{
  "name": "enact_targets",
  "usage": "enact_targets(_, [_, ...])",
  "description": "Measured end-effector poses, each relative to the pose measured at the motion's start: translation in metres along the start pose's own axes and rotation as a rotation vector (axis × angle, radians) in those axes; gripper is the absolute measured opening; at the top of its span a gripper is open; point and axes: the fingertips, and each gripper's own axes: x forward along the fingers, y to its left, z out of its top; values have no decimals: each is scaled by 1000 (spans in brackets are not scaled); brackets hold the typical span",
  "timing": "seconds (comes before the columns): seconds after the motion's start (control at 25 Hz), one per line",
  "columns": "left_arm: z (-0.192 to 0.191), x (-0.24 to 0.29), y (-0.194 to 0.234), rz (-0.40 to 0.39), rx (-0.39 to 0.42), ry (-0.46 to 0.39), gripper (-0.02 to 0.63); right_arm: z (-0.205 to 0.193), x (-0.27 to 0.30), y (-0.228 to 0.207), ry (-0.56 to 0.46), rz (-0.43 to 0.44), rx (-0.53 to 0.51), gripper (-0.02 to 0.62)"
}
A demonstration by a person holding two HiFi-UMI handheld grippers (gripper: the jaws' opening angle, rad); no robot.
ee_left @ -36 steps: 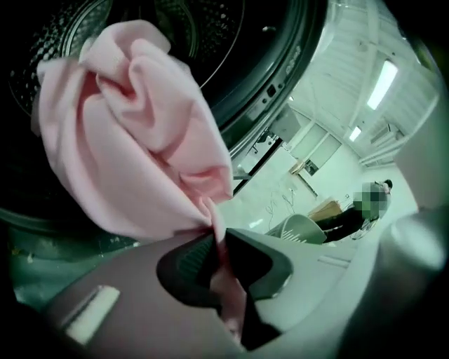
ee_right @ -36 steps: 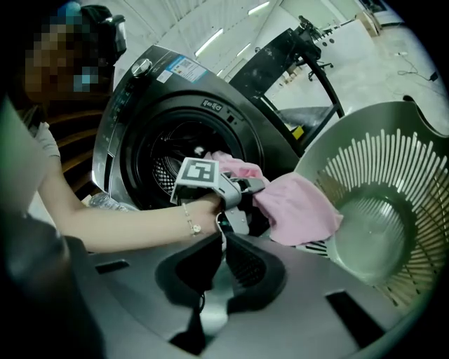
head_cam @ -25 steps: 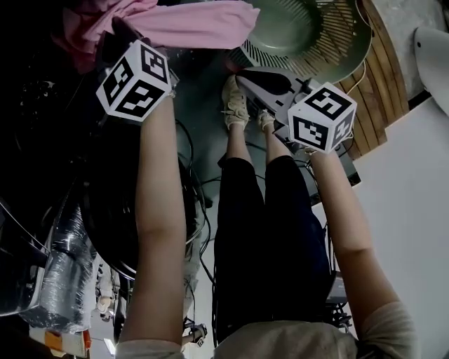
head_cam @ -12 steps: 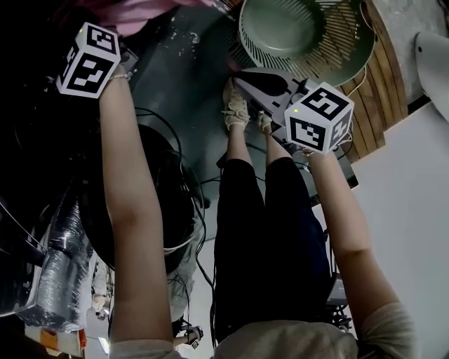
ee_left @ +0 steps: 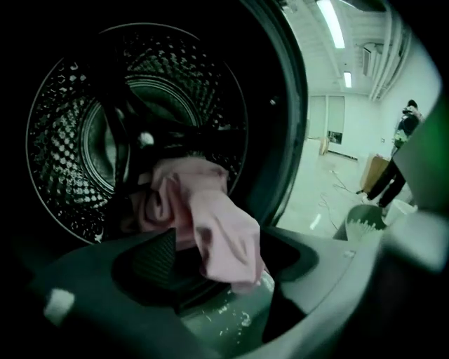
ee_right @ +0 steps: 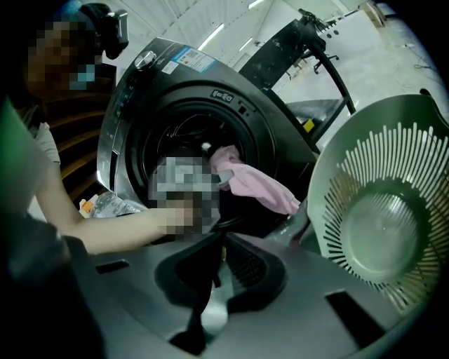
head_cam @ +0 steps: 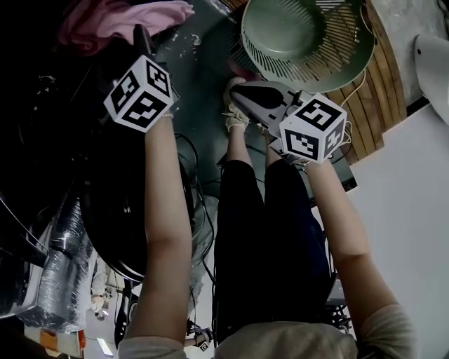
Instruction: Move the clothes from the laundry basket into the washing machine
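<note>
A pink garment (ee_left: 210, 221) lies in the mouth of the washing machine's drum (ee_left: 66, 140), one end hanging out over the rim. My left gripper (ee_left: 217, 294) is just in front of it. Its jaws have just been opening and now stand open; the garment's lower end hangs between them and the pads do not press on it. In the head view the same garment (head_cam: 119, 17) lies at the top left. The green laundry basket (ee_right: 386, 210) is tipped on its side and looks empty. My right gripper (ee_right: 214, 263) is shut on nothing, beside the basket and facing the machine (ee_right: 182, 91).
The person's legs and shoes (head_cam: 238, 109) stand between the two arms. Cables (head_cam: 196, 203) trail over the floor and a silver duct hose (head_cam: 63, 259) lies at the lower left. A black stand (ee_right: 309, 42) rises behind the machine. Another person (ee_left: 407, 119) stands far off.
The left gripper reached up into the drum with the pink garment, then drew back without it. The garment now lies bunched at the drum mouth. The right gripper barely shifted.
</note>
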Motion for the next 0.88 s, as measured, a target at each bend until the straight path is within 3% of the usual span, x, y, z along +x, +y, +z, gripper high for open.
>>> enact_targets(0.2, [-57,25,-41,-95,129,154,357,0,0,-8,3,-16,5,23])
enact_targets(0.32, [-61,48,-40,-51,184,163,357,-5,3,-8,20,-9,-5,23])
enact_targets(0.4, [-57,57,-32,9,176,148,355,-9,4,-11,38,-17,-17,23])
enact_targets(0.44, [-55,58,-28,37,168,143,332,-11,4,-12,43,-23,-17,23])
enact_targets(0.52, [-51,56,-19,65,173,145,169,-17,3,-13,47,-30,-2,23])
enact_targets(0.56, [-49,53,-18,52,181,147,151,-19,3,-13,47,-31,5,23])
enact_targets(0.68, [-27,42,-24,-34,156,83,34,-19,0,-11,44,-32,11,23])
enact_targets(0.76, [3,33,-24,-49,143,-11,33,-15,-1,-7,42,-29,11,23])
enact_targets(0.88, [54,25,-3,20,152,-145,33,-7,-2,1,37,-22,-1,23])
